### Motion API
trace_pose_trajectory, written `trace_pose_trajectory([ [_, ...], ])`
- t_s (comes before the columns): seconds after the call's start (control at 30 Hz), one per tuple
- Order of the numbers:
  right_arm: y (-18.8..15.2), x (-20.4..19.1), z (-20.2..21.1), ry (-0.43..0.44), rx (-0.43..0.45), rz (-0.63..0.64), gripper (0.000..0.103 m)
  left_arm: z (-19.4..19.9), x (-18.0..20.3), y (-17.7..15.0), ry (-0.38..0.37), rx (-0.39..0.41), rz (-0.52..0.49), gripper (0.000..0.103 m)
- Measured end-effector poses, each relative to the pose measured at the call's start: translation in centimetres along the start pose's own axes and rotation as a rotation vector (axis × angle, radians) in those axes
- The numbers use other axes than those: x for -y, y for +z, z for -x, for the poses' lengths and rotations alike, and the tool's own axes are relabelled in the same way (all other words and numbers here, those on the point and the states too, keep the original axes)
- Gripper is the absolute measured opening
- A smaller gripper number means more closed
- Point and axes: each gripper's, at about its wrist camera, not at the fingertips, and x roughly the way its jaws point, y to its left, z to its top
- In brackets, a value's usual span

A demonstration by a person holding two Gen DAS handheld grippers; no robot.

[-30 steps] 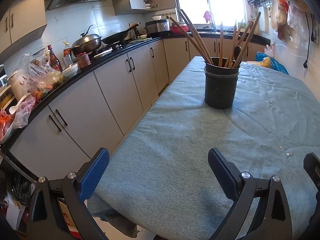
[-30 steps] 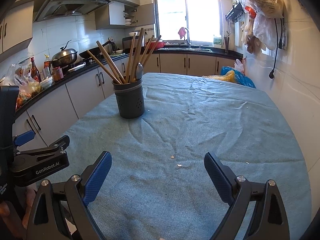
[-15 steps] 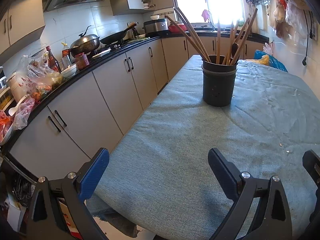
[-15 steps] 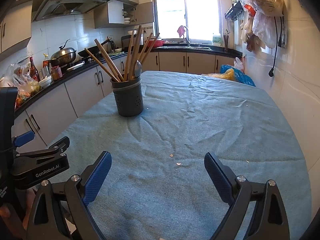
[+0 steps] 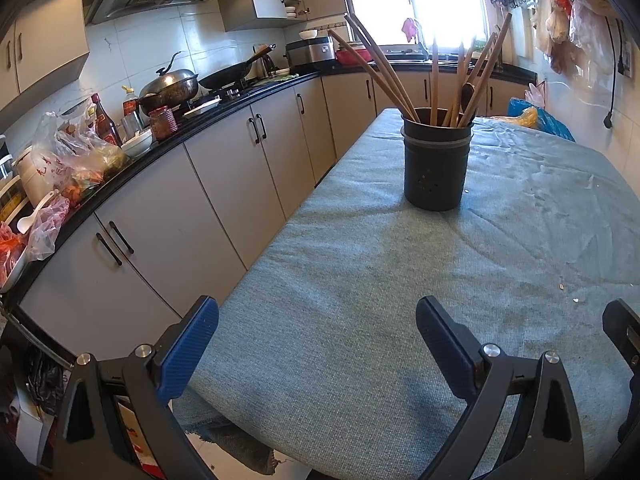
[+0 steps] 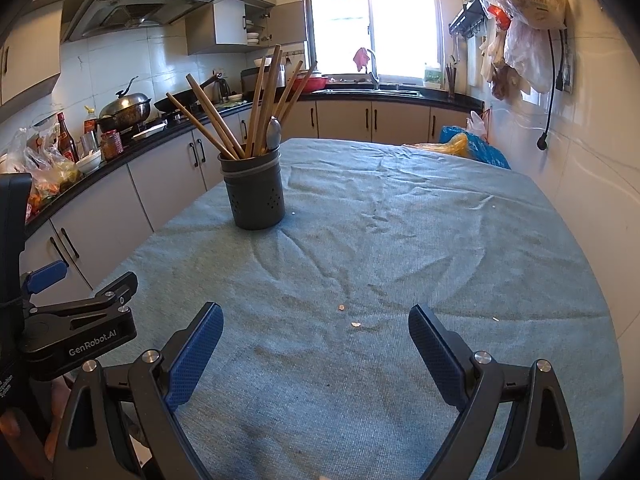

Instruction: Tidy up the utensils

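Note:
A dark grey utensil holder (image 5: 437, 160) stands upright on the table's blue-green cloth (image 5: 400, 300); it also shows in the right wrist view (image 6: 255, 192). Several wooden chopsticks (image 5: 384, 68) and a spoon (image 6: 273, 133) stand in it. My left gripper (image 5: 318, 340) is open and empty, low over the near table edge, well short of the holder. My right gripper (image 6: 316, 344) is open and empty over the cloth, with the holder ahead to its left. The left gripper's body (image 6: 76, 328) shows at the right wrist view's left edge.
A kitchen counter (image 5: 168, 140) with cabinets runs along the left, loaded with bags, bottles, a pot and a wok. Blue and yellow bags (image 6: 468, 148) lie at the table's far end. A tiled wall (image 6: 592, 184) borders the right. Small crumbs (image 6: 348, 316) lie on the cloth.
Both grippers have drawn back slightly from the holder and lifted a little; the holder sits a bit farther away in both views. Both stay open and empty.

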Motion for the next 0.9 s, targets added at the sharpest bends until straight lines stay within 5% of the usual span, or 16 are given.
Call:
trace_pose_trajectory([
  [0.9,-0.22,0.09,-0.31,-0.002,-0.012,-0.006,0.096,0.17,-0.31,-0.05,0.004,-0.006,-0.003,0.099],
])
